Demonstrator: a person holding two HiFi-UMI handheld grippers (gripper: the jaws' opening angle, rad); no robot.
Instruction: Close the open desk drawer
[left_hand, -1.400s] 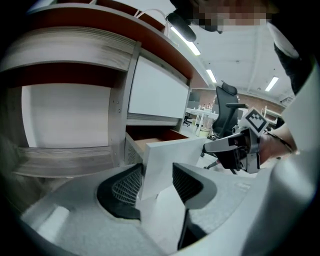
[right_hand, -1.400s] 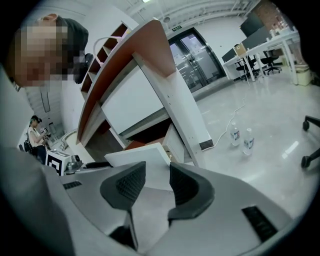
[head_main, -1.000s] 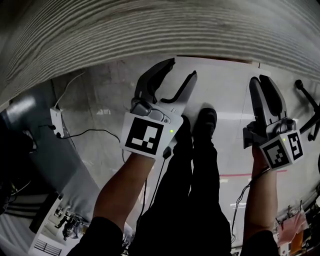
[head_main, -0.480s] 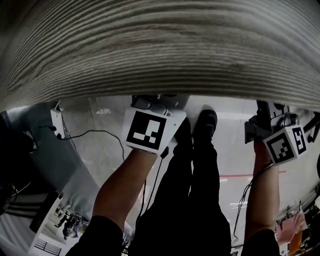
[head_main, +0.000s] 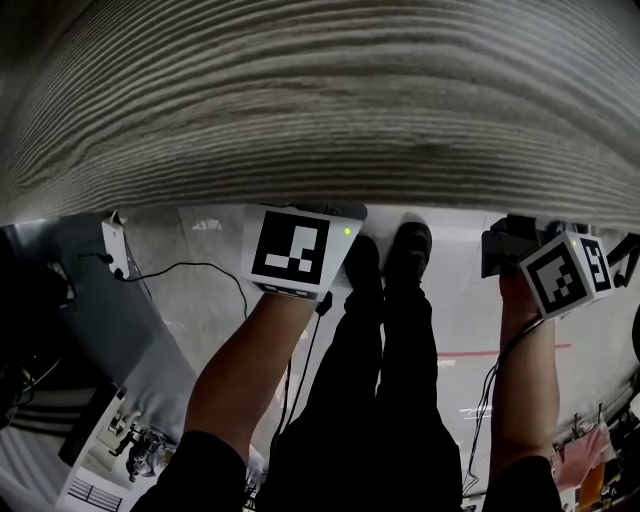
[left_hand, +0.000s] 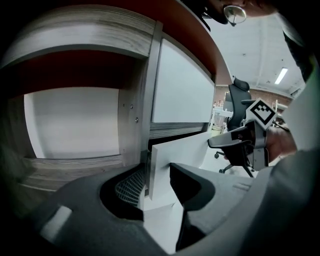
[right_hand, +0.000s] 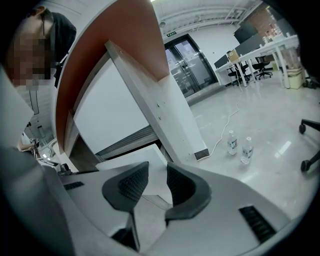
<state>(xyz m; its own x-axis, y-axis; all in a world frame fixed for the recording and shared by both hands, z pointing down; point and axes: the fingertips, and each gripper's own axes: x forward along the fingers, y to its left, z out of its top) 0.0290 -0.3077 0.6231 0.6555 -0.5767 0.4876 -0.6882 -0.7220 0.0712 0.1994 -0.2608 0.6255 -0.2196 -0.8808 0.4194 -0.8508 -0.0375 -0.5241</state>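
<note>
The grey wood-grain desk top (head_main: 320, 100) fills the upper head view and hides both pairs of jaws; only the left marker cube (head_main: 290, 250) and the right marker cube (head_main: 560, 275) show below its edge. In the left gripper view the white drawer front (left_hand: 185, 152) stands out from the desk. Its left edge is between the jaws of my left gripper (left_hand: 157, 170), which are closing, with no firm press visible. My right gripper (right_hand: 157, 170) is at the right corner of the drawer front (right_hand: 132, 157). Its jaws are closing too, with white panel in the gap.
The person's legs and shoes (head_main: 400, 250) stand between the arms. A white power adapter (head_main: 112, 245) with a cable lies on the floor at left. Two water bottles (right_hand: 239, 146) stand beside the desk's side panel (right_hand: 165, 115). An office chair (left_hand: 240, 95) is behind.
Both grippers have moved forward under the desk top. Their jaws, in plain sight a second ago in the head view, are now hidden behind its edge.
</note>
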